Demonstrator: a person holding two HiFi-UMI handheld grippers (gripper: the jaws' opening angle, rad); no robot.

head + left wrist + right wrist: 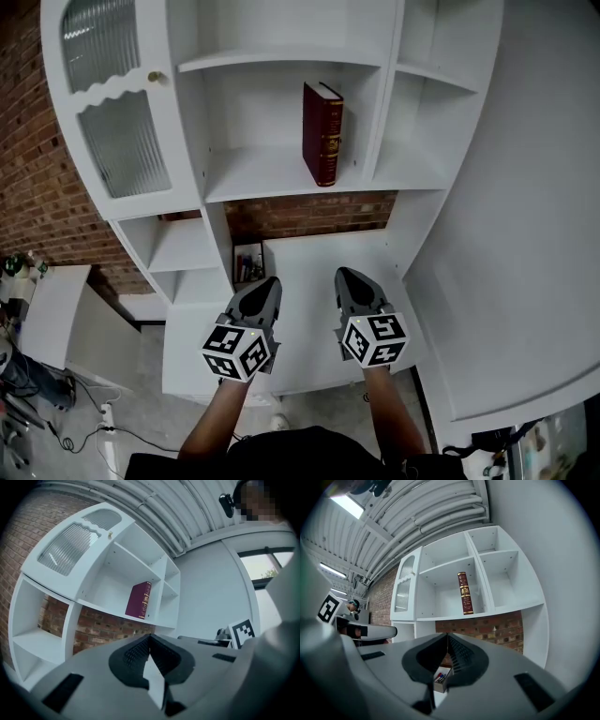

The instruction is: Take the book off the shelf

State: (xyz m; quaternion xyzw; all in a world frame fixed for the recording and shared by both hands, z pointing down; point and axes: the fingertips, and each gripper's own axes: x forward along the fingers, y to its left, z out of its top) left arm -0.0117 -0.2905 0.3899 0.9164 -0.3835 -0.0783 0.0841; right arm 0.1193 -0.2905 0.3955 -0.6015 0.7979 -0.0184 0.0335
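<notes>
You had one book [322,134] before you and one white shelf unit [281,178]. You held two grippers: one left gripper [269,282] and one right gripper [346,275]. Each carried one marker cube, so two cubes in all, the left cube [236,349] and the right cube [375,338]. The unit had one door [111,103] with two ribbed glass panes and one knob [154,77]. There was one small box [248,262] of pens. You could not count the pens.

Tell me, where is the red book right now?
In the head view the red book stands upright in the middle compartment of the white shelf unit, close to that compartment's right divider and above the strip of brick wall.
</notes>
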